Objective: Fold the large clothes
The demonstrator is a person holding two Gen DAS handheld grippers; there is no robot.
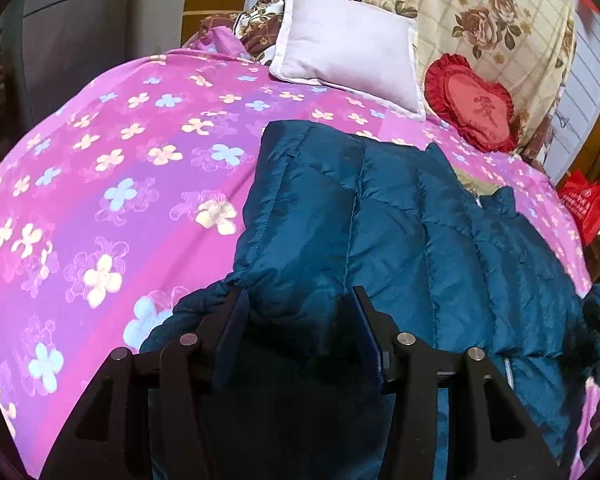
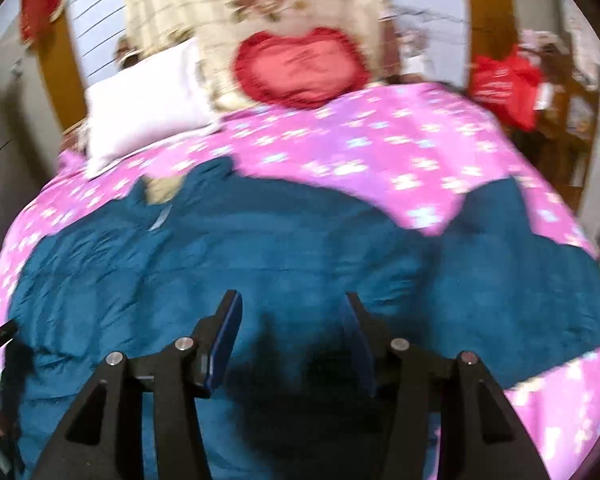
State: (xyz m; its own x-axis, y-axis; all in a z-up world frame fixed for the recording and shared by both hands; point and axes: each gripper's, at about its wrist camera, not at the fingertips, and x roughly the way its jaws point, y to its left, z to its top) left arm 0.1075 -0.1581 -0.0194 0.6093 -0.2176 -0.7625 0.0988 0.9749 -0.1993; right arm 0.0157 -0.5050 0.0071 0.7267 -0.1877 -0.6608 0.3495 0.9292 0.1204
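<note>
the teal puffer jacket (image 1: 400,216) lies spread on the pink flowered bedspread (image 1: 100,168), collar and zip end (image 1: 478,202) pointing up the bed toward the white pillow (image 1: 348,44) and the red heart cushion (image 1: 472,104). its long axis runs from collar down to the hem near you, and in the right wrist view a sleeve (image 2: 512,240) reaches out to the right.

your left gripper (image 1: 300,312) sits over the folded-in near-left part, jaws about half apart with fabric bulging up between them — whether the pads press on it, i can't tell. your right gripper (image 2: 292,312) stands part open over the body of the jacket, nothing pinched that i can see, though the view is blurred.

the outstretched sleeve lies on your right gripper's side, so that's the nearer hand for bringing it in across the body — my guess at the next fold.
</note>
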